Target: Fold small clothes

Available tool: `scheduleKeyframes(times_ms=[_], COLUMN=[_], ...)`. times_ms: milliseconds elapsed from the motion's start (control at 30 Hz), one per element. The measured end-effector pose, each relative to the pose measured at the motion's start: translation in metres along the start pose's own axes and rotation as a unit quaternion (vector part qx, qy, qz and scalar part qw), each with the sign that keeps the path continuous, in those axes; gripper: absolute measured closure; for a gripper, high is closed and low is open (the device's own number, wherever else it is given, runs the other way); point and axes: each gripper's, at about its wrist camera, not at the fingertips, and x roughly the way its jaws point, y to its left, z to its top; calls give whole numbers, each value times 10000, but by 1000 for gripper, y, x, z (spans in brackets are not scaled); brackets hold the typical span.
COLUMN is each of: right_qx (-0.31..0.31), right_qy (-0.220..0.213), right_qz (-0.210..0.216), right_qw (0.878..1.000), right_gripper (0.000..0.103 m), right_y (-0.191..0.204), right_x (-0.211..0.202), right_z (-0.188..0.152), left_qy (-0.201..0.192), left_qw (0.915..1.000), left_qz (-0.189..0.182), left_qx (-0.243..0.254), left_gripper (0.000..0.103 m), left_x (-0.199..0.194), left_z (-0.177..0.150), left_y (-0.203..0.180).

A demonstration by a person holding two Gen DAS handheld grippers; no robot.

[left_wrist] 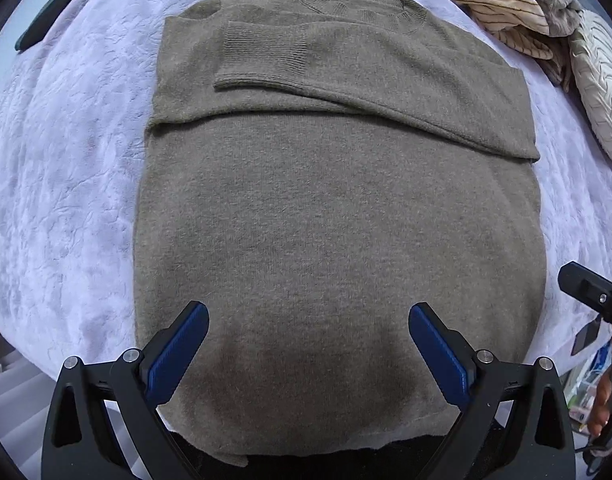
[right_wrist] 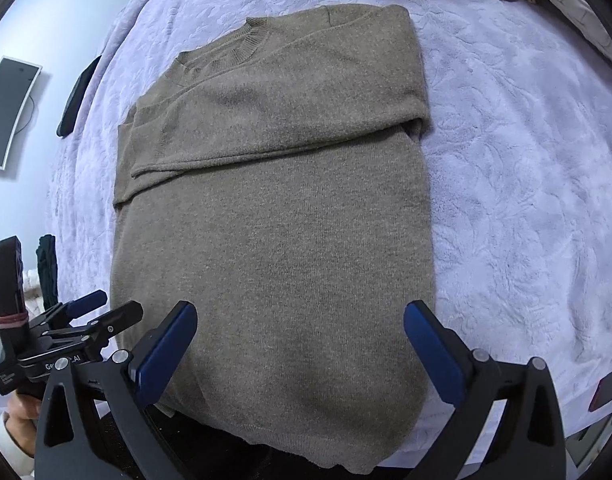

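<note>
Both your claws, left gripper (left_wrist: 309, 318) and right gripper (right_wrist: 300, 316), gape wide, holding nothing. The brown sweater (left_wrist: 338, 220) lies flat mid-bedspread (left_wrist: 65, 200), sleeves folded across (hem nearest you). Pinch both hem corners evenly, lift toward the collar.

You're working over a bed spread with a pale lavender blanket (right_wrist: 506, 152) embossed with a leaf pattern. At its far end you have a cream striped cloth (left_wrist: 502, 4) heaped beside a white quilted pillow (left_wrist: 598, 92). On the pale blue wall (right_wrist: 65, 20) hangs a dark panel (right_wrist: 7, 112)
</note>
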Motion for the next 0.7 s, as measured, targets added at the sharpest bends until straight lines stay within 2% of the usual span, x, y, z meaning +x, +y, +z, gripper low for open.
scheduleKeyframes(times_ms=[100, 200, 700], right_qx=[37, 14, 14], right_qy=[39, 85, 117], right_qz=[51, 66, 47], right_qw=[10000, 9999, 9999], right_gripper=[0, 0, 0], right_y=[-4, -6, 13], right_x=[2, 3, 4], right_z=[-2, -3, -21], left_qy=[-129, -318, -442], left_qw=[9994, 9984, 9987], left_qz=[310, 455, 255], left_qx=[74, 124, 50], left_gripper=[2, 2, 2], left_x=[-5, -14, -25], left_z=[-5, -9, -31], left_y=[-5, -9, 16])
